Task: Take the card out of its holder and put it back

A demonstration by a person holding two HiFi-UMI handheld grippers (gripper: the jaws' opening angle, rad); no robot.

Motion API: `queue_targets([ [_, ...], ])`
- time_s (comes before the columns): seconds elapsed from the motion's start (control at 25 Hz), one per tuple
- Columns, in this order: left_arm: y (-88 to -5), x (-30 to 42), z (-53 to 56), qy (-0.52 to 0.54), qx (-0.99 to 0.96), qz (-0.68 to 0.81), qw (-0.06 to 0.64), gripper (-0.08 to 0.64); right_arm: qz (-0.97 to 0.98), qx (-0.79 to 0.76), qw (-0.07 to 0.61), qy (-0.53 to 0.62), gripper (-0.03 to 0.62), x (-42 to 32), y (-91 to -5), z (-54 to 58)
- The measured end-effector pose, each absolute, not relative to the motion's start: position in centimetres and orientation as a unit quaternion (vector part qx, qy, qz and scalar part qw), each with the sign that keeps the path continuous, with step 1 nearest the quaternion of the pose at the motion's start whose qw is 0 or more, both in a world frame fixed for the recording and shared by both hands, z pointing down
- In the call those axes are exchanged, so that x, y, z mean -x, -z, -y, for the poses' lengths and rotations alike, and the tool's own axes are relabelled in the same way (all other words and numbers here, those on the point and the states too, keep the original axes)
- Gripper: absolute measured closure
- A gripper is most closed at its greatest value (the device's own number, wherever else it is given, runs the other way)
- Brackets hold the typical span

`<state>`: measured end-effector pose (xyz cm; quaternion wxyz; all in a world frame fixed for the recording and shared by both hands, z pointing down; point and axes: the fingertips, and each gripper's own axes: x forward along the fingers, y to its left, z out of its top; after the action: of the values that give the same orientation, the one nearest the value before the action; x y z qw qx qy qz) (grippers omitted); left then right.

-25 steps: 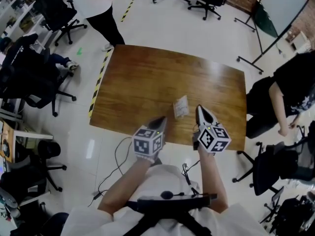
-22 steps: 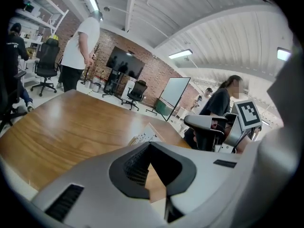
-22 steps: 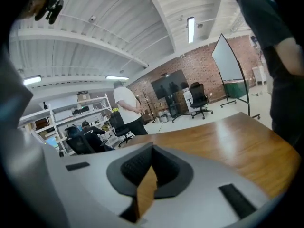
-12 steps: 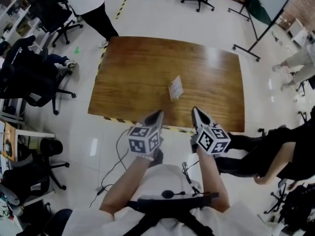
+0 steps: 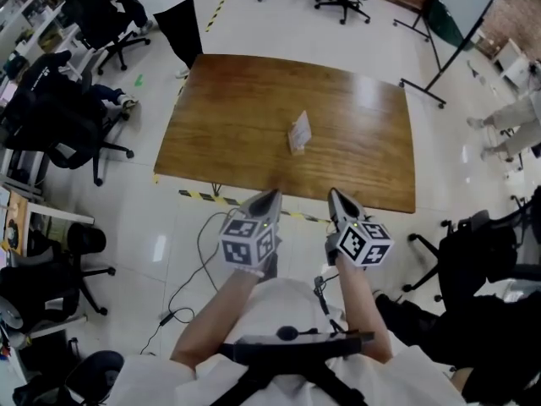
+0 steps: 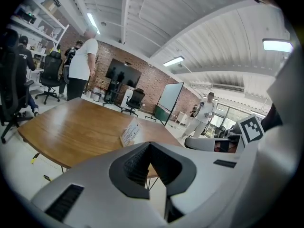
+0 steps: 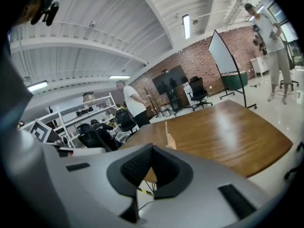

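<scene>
Both shut, empty: my left claw (image 5: 270, 197) and right claw (image 5: 335, 195).
Card (image 5: 299, 128) stands in holder (image 5: 295, 148) on worktop (image 5: 228, 117), well apart: pre-pull or post-return.

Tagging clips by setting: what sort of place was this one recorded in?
Probably an open-plan office or lab: swivel office chairs near a wooden table, a rolling whiteboard, and a screen on a brick wall.

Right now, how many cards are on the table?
1: the card stands in its holder near the table's middle, slightly right. The whole top shows, so none seems hidden.
</scene>
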<state>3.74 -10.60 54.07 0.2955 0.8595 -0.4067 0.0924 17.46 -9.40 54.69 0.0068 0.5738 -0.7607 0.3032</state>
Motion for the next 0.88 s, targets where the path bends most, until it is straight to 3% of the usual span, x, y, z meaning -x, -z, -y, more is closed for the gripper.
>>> queue_targets([
  [0.88, -52.9, -4.9, 8.6, -0.082, -0.860, 0.416, 0.284, 0.566, 0.773, -0.564, -0.002, -0.290, 0.595, -18.1, -53.5, 7.9],
])
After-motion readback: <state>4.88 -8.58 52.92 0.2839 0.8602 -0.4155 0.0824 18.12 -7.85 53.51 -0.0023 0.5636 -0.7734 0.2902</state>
